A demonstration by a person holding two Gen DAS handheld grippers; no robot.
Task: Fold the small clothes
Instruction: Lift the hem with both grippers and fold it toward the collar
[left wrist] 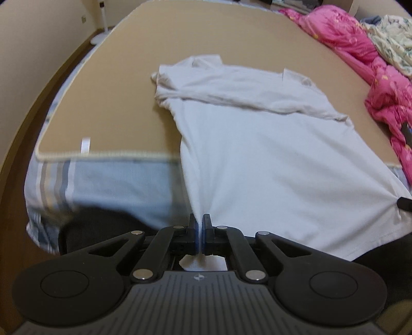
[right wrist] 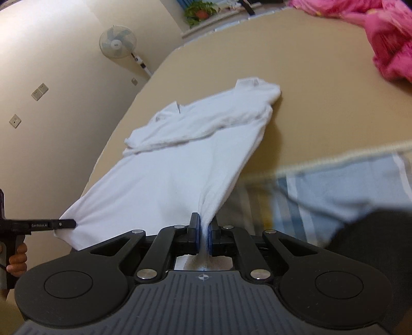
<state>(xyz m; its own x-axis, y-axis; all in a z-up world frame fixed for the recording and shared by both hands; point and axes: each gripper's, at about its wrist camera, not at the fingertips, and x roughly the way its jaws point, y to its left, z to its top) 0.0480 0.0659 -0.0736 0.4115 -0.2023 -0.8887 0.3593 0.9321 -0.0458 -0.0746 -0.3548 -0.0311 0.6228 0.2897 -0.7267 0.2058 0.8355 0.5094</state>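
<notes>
A white T-shirt (left wrist: 257,134) lies lengthwise on a tan mat (left wrist: 108,103), its sleeves folded across the far end. The near hem is lifted off the bed and stretched taut. My left gripper (left wrist: 199,224) is shut on the hem's left corner, cloth pinched between its blue pads. In the right wrist view the same shirt (right wrist: 175,159) runs away from me, and my right gripper (right wrist: 205,226) is shut on the hem's right corner. The left gripper (right wrist: 67,223) shows there at the left edge, held by a hand (right wrist: 17,259). A tip of the right gripper (left wrist: 404,203) shows in the left wrist view.
A pink quilt (left wrist: 381,85) and a pale floral cover (left wrist: 394,43) are heaped along the mat's right side. A blue striped sheet (left wrist: 110,185) hangs over the bed's near edge. A standing fan (right wrist: 118,42) and a potted plant (right wrist: 200,11) stand by the far wall.
</notes>
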